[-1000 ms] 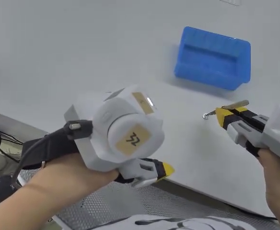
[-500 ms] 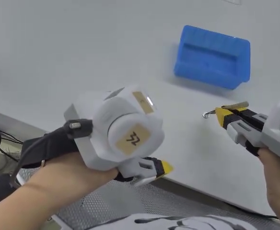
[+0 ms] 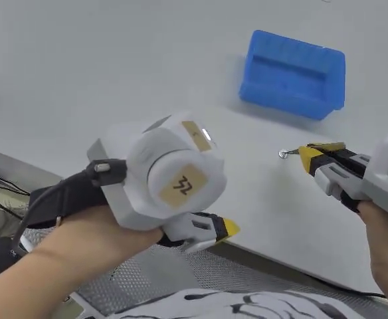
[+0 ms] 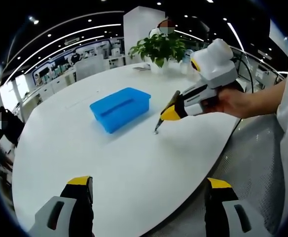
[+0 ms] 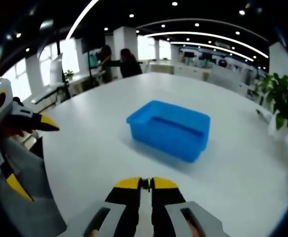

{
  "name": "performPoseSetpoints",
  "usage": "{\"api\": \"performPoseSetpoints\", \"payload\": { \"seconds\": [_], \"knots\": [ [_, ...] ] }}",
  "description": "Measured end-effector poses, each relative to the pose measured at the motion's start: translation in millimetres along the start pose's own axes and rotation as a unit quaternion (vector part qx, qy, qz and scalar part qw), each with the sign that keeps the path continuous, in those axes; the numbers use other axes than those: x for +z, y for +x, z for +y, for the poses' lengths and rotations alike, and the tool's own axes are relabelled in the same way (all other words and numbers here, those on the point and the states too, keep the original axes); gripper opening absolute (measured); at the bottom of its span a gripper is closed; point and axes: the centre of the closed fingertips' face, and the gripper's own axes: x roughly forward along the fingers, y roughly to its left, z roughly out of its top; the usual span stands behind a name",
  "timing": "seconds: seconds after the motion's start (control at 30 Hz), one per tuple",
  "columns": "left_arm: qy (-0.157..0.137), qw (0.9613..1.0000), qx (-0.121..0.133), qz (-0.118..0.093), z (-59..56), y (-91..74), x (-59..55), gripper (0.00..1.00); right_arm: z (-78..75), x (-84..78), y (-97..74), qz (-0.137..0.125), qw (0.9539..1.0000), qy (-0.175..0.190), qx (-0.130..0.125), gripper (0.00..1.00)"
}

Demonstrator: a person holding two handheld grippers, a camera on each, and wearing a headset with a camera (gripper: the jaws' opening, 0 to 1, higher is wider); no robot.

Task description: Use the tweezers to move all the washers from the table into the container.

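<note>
A small silvery washer [image 3: 284, 154] sits at the tip of the tweezers [image 3: 315, 147], short of the blue container [image 3: 293, 66]. I can't tell whether it is touching the white table [image 3: 114, 80]. My right gripper [image 3: 309, 158] pinches the tweezers. My left gripper [image 4: 148, 182] is spread wide near the table's edge. A potted plant [image 4: 159, 47] stands behind, in a bright open hall.

bright blue rectangular plastic container [image 3: 292, 74]; plain white round tabletop [image 3: 114, 80]. left gripper [image 4: 149, 182] & right gripper [image 5: 145, 182]: white bodies, black jaws w/ yellow tips. thin silver metal tweezers [image 3: 291, 152]. green leafy potted plant [image 4: 160, 47].
</note>
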Motion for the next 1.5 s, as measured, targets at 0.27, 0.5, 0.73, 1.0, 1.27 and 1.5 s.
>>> {"api": "performPoseSetpoints", "payload": {
  "seconds": [0.27, 0.5, 0.73, 1.0, 1.27, 1.5],
  "knots": [
    [-0.005, 1.0, 0.001, 0.0, 1.7, 0.8, -1.4, 0.96, 2.3, -3.5, -0.4, 0.015, 0.9998, 0.007, 0.006, 0.03],
    [-0.004, 1.0, 0.001, -0.002, 0.9, 0.7, -0.2, 0.96, 0.8, -3.4, -5.3, 0.023, 0.9997, 0.01, 0.005, 0.03],
    [-0.005, 1.0, 0.002, -0.005, 2.2, 0.4, 0.2, 0.96, 3.1, -5.1, -4.3, 0.04, 0.9991, 0.007, 0.011, 0.03],
    [-0.01, 0.9999, 0.003, -0.007, 3.8, 1.2, -1.4, 0.96, 0.7, -5.3, -3.5, 0.061, 0.998, 0.014, 0.013, 0.03],
    [-0.007, 0.9999, 0.001, -0.008, 3.8, 2.7, -1.6, 0.96, 1.8, -4.3, -2.3, 0.094, 0.9955, 0.009, 0.015, 0.03],
    [-0.011, 0.9999, 0.0, -0.01, 4.1, 3.5, -1.4, 0.96, -1.6, -3.9, -1.7, 0.123, 0.9921, 0.018, 0.017, 0.03]
  ]
}}
